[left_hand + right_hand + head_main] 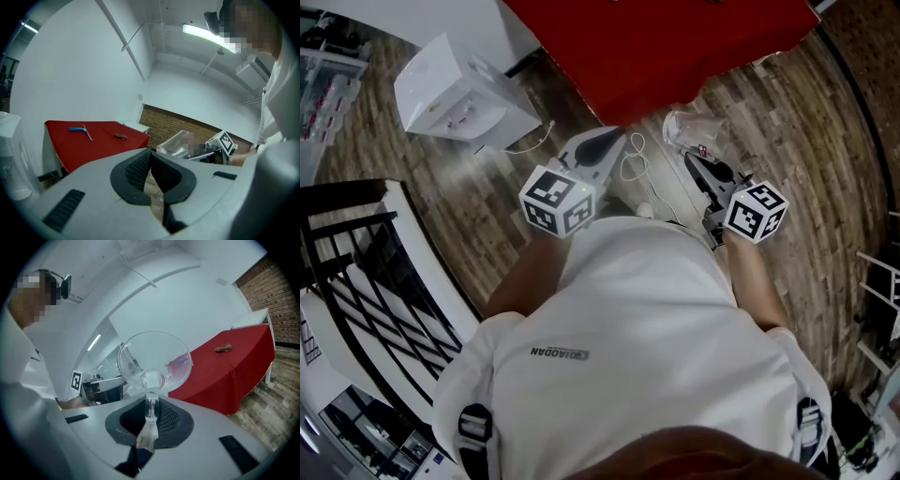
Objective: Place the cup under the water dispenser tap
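- The left gripper (pixel 150 157) fills the foreground, its dark fingers (pixel 137 171) closed tip to tip with nothing between them.
- Behind it, a table (pixel 98 145) draped in red carries a blue-handled tool (pixel 77 129) and a small brown object (pixel 121 136).
- To the right, a clear cup (pixel 174 143) shows at the front of the right gripper (pixel 192 153), just beside its marker cube (pixel 224 140).
- A brick wall (pixel 187 125) runs low beneath a lit ceiling light (pixel 206 35).

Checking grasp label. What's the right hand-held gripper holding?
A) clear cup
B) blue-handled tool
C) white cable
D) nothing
A: in the right gripper view, the right hand-held gripper pinches the wall of the clear cup between its jaws.
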The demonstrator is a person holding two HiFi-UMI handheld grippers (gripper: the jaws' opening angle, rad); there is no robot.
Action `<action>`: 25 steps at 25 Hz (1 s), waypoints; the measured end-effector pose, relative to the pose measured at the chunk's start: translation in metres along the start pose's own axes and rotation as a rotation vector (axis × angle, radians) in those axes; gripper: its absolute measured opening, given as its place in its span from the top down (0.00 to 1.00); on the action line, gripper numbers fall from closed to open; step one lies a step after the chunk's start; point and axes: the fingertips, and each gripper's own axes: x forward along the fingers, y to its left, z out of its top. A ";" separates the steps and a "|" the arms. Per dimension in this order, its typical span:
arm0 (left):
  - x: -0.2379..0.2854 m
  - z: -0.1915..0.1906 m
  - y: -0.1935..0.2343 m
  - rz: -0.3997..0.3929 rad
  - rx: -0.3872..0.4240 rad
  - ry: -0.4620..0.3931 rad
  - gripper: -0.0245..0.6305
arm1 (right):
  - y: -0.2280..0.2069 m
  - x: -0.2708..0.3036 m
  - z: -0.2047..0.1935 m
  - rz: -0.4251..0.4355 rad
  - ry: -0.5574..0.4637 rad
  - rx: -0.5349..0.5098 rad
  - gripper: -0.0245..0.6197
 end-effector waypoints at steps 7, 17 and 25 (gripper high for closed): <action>-0.027 -0.013 -0.003 0.090 -0.007 -0.008 0.97 | 0.013 0.009 -0.016 0.078 0.038 -0.019 0.90; -0.083 -0.020 0.010 0.268 -0.034 -0.035 0.97 | 0.044 0.044 -0.022 0.223 0.102 -0.067 0.90; -0.129 -0.023 0.024 0.387 -0.047 -0.054 0.97 | 0.074 0.077 -0.029 0.322 0.157 -0.104 0.90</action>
